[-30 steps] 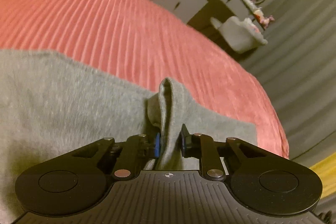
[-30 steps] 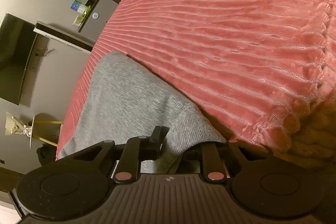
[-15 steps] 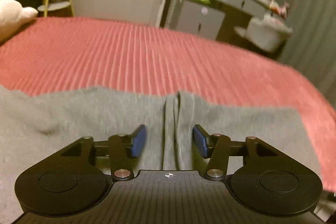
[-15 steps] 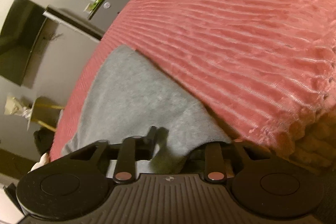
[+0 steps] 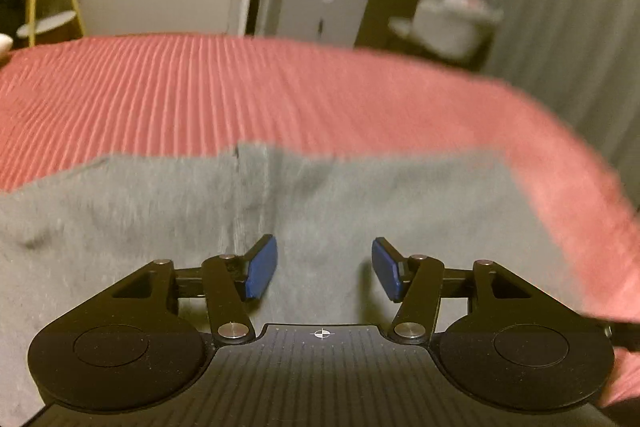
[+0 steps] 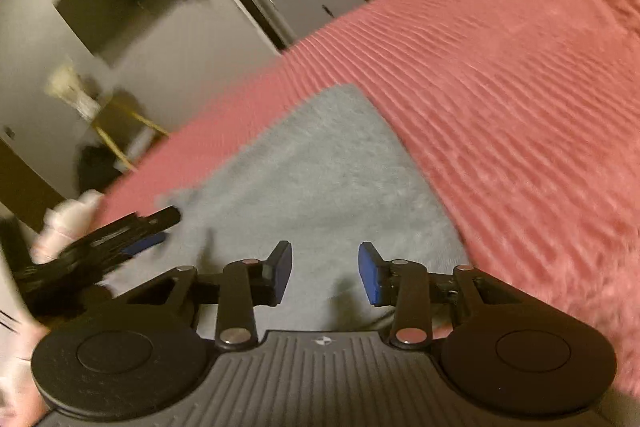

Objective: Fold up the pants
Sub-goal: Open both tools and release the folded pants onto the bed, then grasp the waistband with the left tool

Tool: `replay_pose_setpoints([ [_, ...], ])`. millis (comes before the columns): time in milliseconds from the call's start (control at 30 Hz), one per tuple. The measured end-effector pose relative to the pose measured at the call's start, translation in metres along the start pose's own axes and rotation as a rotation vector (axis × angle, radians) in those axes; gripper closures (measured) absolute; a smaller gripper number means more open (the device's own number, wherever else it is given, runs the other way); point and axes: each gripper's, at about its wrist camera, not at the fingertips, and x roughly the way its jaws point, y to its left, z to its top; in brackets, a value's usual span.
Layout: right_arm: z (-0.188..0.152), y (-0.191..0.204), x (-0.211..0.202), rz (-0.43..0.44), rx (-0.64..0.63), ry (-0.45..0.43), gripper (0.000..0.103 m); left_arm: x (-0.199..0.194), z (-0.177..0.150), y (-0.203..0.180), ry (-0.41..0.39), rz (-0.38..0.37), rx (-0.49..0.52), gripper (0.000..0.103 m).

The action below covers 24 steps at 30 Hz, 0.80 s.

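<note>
The grey pants [image 5: 360, 203] lie flat on the red bed [image 5: 240, 87]. Both tongs, left [image 5: 324, 269] and right [image 6: 325, 275], hang spread and empty above them, having just narrowed slightly. Only the right view shows the left tongs from outside.

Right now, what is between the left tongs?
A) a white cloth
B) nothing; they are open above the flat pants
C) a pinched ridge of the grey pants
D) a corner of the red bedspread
B: the left tongs stand open, having just narrowed a little, with only the flat grey pants showing below the gap on the red bedspread.
</note>
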Motion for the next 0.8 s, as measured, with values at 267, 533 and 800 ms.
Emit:
replay_pose_setpoints([
  [267, 0.001, -0.010, 0.021, -0.015, 0.001, 0.021, 0.052, -0.037, -0.014, -0.011, -0.094, 0.097, 0.108, 0.032],
  [533, -0.002, 0.003, 0.024, 0.023, -0.044, 0.028, 0.030, -0.039, -0.034, 0.021, -0.002, 0.199, -0.024, 0.024],
  [800, -0.004, 0.007, 0.025, 0.035, -0.068, 0.026, 0.018, -0.110, -0.024, 0.093, -0.112, 0.367, -0.357, 0.022],
])
